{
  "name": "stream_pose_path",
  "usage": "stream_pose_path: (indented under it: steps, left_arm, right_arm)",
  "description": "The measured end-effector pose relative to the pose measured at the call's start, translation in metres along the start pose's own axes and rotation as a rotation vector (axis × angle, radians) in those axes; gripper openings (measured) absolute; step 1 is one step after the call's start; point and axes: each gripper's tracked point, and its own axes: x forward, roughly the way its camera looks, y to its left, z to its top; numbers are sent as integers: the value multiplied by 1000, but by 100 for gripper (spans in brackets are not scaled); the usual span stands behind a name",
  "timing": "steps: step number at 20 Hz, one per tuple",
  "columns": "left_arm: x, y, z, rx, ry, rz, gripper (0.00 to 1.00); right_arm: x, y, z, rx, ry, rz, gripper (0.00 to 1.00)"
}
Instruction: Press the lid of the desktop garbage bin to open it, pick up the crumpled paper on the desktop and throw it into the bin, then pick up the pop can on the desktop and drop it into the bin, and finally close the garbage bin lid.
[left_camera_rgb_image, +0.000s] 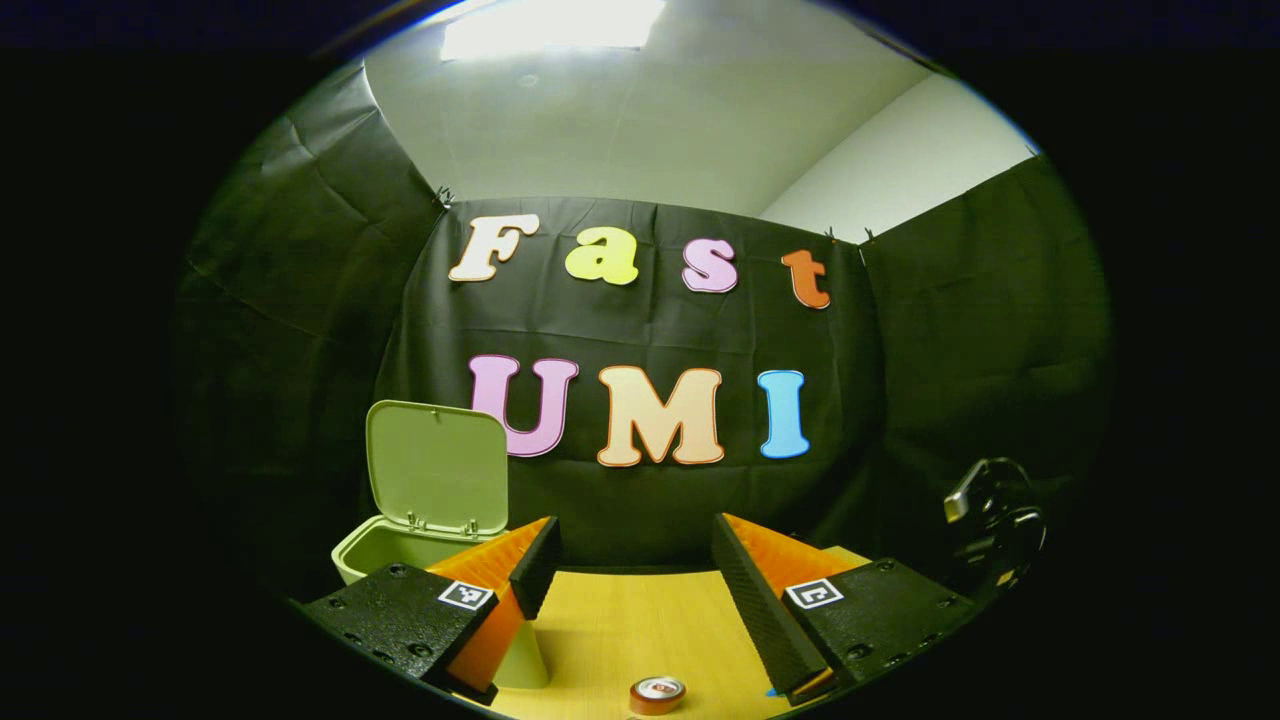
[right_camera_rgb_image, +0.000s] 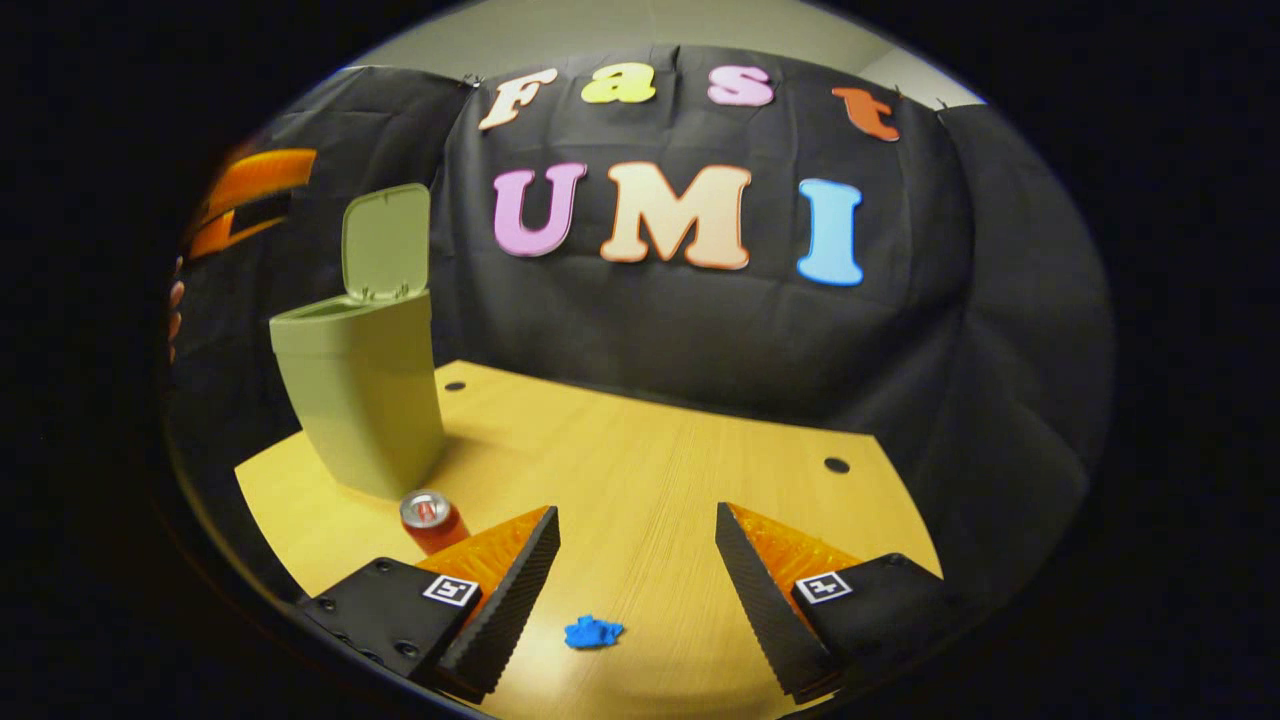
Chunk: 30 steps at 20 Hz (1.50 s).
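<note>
One step done: bin lid up. Bring your spread right gripper down onto crumpled paper near the worktop's front edge.

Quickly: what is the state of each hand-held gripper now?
Left hand-held gripper: open, holding nothing.
Right hand-held gripper: open, holding nothing.

We see the pale green plastic bin with lid upright, the red pop can standing beside it, and the blue crumpled paper nearer us.
</note>
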Motion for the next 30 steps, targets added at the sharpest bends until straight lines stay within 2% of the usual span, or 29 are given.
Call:
stream_pose_path:
  steps: [7,14,16,18,19,20,21,22,23,25,27,30]
  left_arm:
    - [-16,18,-3,56,38,76,90]
    - [-22,27,-8,90,76,132,91]
    - [-23,27,-9,90,84,149,92]
    - [-21,28,-8,89,86,174,92]
    - [-22,29,-8,88,86,183,90]
    - [-22,29,-9,85,87,194,91]
    - [-21,28,-10,81,87,202,92]
    - [-21,27,-12,75,88,213,92]
    - [-20,29,-13,68,92,228,91]
    - [-21,33,-17,62,104,262,92]
    - [-23,35,-13,51,88,272,90]
    - [-16,38,-16,46,68,226,90]
  right_arm:
    - [48,14,-90,-21,267,69,99]
    - [67,23,-137,-42,403,116,98]
    - [67,28,-146,-35,434,153,84]
    - [70,27,-144,-26,409,158,60]
    - [71,26,-143,-29,396,161,42]
    - [71,26,-144,-28,389,165,37]
    - [72,27,-145,-16,389,171,25]
    - [71,26,-143,-3,375,179,19]
    - [68,27,-140,3,368,196,9]
    - [66,26,-131,-5,333,224,7]
    - [65,21,-98,-17,228,218,6]
    - [54,17,-34,31,103,178,6]
